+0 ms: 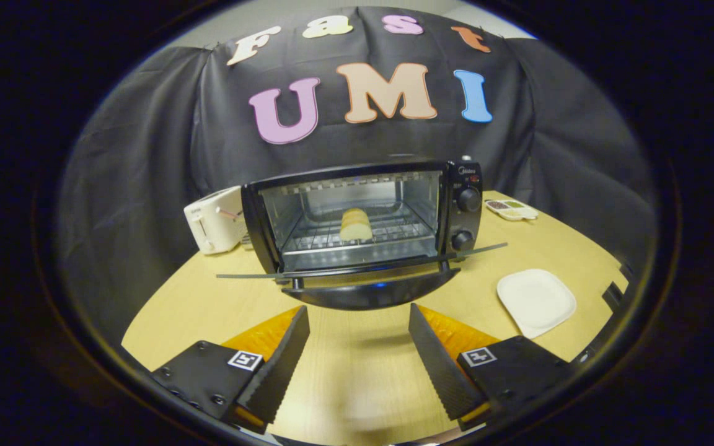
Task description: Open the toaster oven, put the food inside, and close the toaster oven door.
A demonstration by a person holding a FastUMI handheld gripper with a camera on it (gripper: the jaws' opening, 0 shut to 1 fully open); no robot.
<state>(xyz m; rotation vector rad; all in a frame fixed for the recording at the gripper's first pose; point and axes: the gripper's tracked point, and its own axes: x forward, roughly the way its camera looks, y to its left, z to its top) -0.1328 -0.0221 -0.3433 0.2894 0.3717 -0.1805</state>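
The toaster oven [363,229] stands on the pale wooden surface [357,371] with its door [372,291] dropped fully open toward the camera, the handle bar stretching past both sides of the cabinet. Inside the toaster oven, on the wire rack near the middle, sits the food [356,224], a pale, ridged bread-like piece. Two dark knobs sit one above the other on the oven's right-hand panel. The gripper [357,347] hovers just short of the lowered door, its jaws spread wide and holding nothing. To the left of the oven, just beside it, is a white toaster [215,220]. Right of the oven and nearer the camera lies a white square plate [535,301]; behind the oven's right side lies a small divided dish [511,209].
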